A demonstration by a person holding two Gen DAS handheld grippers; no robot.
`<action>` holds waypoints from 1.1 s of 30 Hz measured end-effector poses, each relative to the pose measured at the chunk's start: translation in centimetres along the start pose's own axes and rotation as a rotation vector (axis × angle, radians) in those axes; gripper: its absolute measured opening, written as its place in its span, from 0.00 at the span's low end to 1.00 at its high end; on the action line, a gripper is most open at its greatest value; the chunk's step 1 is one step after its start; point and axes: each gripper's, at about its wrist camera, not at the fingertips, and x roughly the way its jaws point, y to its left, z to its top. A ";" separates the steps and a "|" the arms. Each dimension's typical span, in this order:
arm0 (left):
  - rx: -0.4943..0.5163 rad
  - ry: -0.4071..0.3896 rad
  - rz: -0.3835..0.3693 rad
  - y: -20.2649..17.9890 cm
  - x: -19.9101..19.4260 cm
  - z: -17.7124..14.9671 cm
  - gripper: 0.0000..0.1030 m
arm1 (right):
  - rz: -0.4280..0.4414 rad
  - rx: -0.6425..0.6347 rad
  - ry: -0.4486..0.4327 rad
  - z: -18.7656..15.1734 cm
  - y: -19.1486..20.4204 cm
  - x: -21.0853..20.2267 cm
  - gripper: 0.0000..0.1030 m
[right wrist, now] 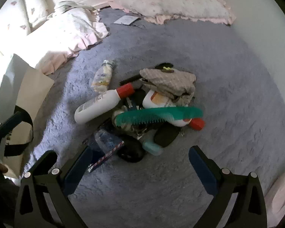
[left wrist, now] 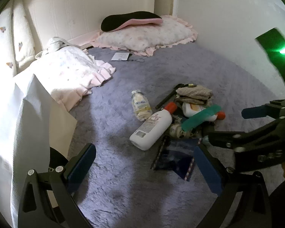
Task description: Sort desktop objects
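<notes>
**Still a heap: sorting job yet to begin on grey rug**

Overhead, both grippers hang above a jumble of toiletries & oddments on a shaggy grey rug (right wrist: 228,76). Left gripper (left wrist: 144,167) and right gripper (right wrist: 140,167) each stand w/ blue pads spread wide, nothing between them. The pile sits just ahead of the right gripper and to the right of the left one: a teal comb (right wrist: 159,115) lies across the top, resting on a white bottle w/ orange cap (right wrist: 161,99); a bigger white bottle w/ red cap (right wrist: 98,106) leans off the left side; a folded beige cloth (right wrist: 169,81) caps the far end. A small clear bottle (right wrist: 103,76) lies apart, just beyond the heap. A white paper bag (left wrist: 28,114) stands at left, probably the drop spot, though that can't be confirmed.

Judging by the layout, nothing is sorted yet. Best first pick looks like the comb: it's on top, so lifting it disturbs least. Approach w/ pads either side of its spine, not the teeth, and close gently; it's thin & could slip or tip the bottle beneath. Lone clear bottle is an easy alt. for the left gripper.
</notes>
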 end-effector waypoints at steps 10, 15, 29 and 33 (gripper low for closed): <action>0.020 0.011 0.022 0.4 1.5 -0.7 0.98 | 0.057 -0.005 0.018 -0.1 0.5 -0.1 1.00; 0.037 0.014 0.029 0.1 2.2 -1.0 0.98 | 0.066 -0.025 0.004 -0.4 0.7 -0.6 1.00; 0.029 0.029 -0.001 -0.5 2.9 -1.1 0.98 | 0.038 -0.004 0.001 -0.3 -0.1 -1.0 1.00; 0.034 0.037 -0.010 -0.8 3.1 -1.2 0.98 | 0.038 0.014 0.013 -0.4 -0.2 -0.8 1.00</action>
